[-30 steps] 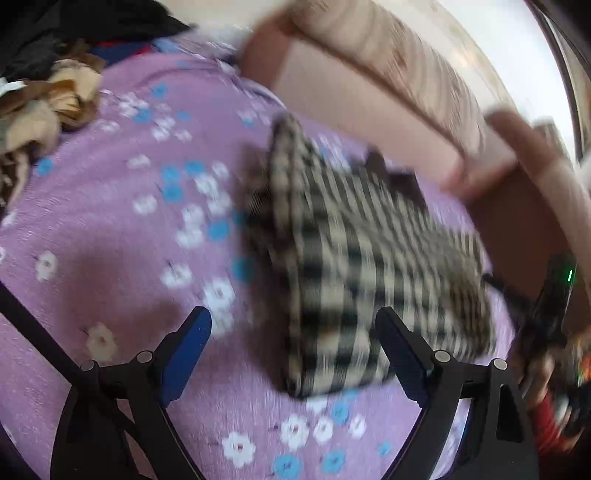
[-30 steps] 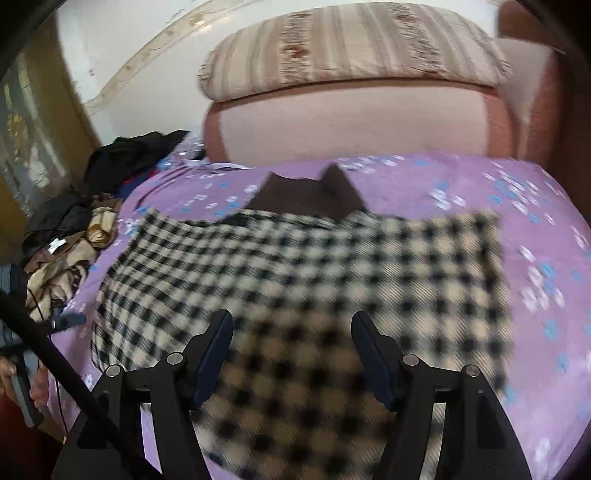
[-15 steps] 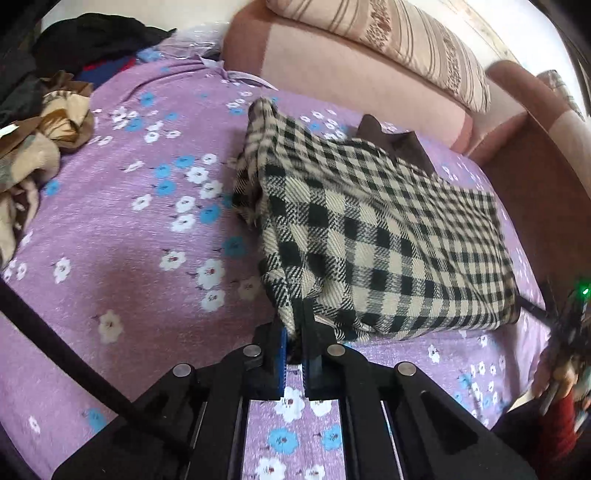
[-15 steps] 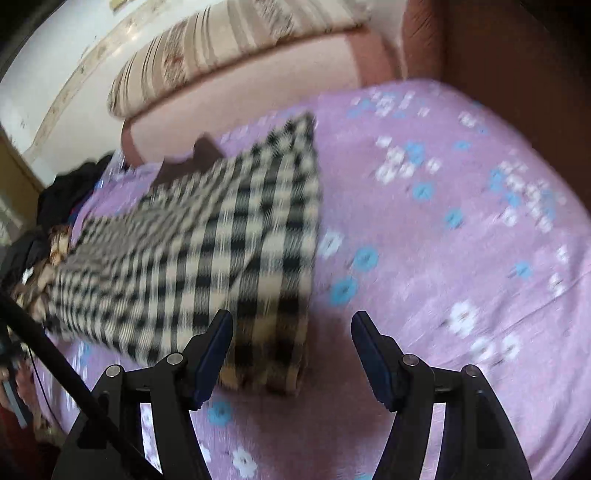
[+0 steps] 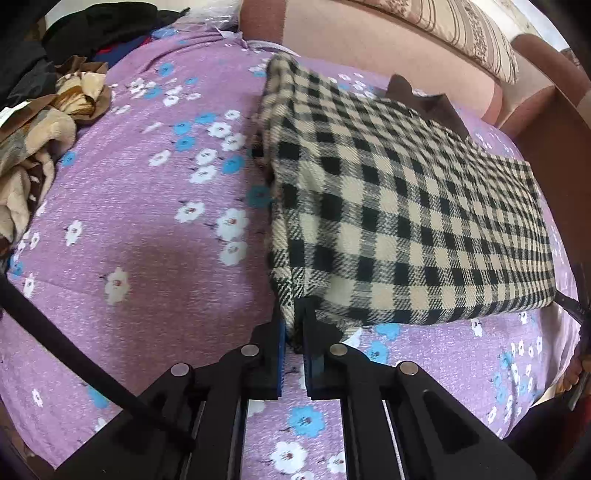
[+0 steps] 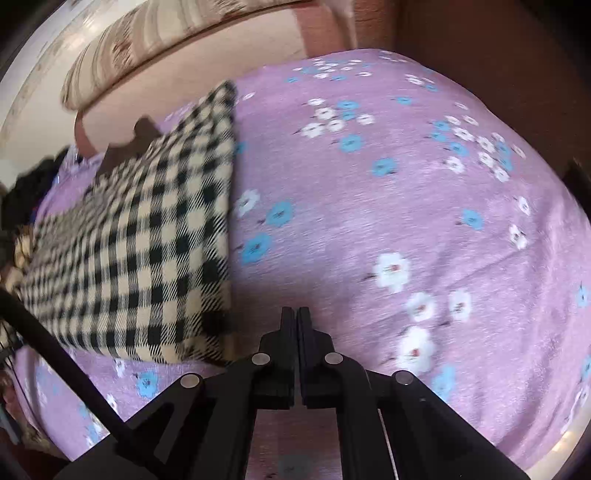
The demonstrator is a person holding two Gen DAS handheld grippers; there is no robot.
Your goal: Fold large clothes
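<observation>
- Left wrist view: one checked garment [image 5: 399,206], already folded into a rectangle, fills the centre and right of the frame on the purple floral sheet [image 5: 147,258]. The left gripper [image 5: 294,317] at bottom centre is pinched tight on the garment's near left corner, probably to anchor or lift that end for the next fold.
- Same view: one crumpled tan cloth [image 5: 40,147] at the left edge and one dark clothes heap [image 5: 107,29] at upper left, likely waiting their turn.
- Right wrist view: the garment [image 6: 140,236] sits in the left half. The right gripper [image 6: 297,317], bottom centre, has just snapped closed, jaws meeting on nothing I can see, just beside the near right corner. Looks like it missed the fabric, honestly.
</observation>
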